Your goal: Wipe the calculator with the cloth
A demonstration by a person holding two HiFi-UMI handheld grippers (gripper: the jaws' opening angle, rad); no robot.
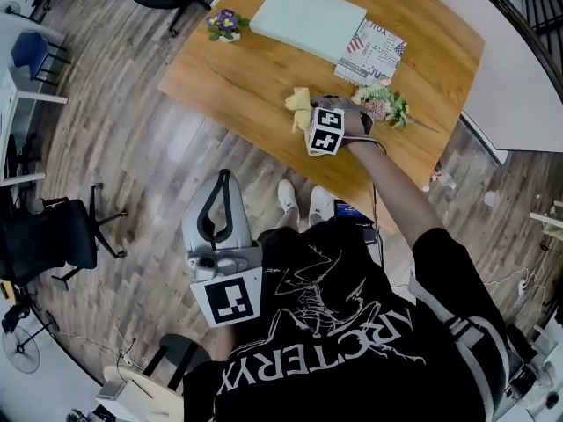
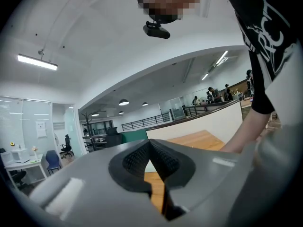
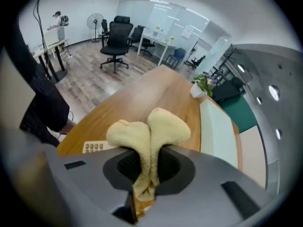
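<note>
My right gripper hangs over the near part of the wooden table, shut on a pale yellow cloth. In the right gripper view the cloth bulges out in two lobes above the jaws of the right gripper. Just left of and below the cloth, a corner of the calculator shows its pale keys; in the head view it is hidden. My left gripper is held low beside the person's body, off the table. The left gripper is shut with nothing in it.
On the table lie a pale green flat box, a printed booklet, a small pot of purple flowers and a bouquet right of my right gripper. Black office chairs stand on the wood floor at left.
</note>
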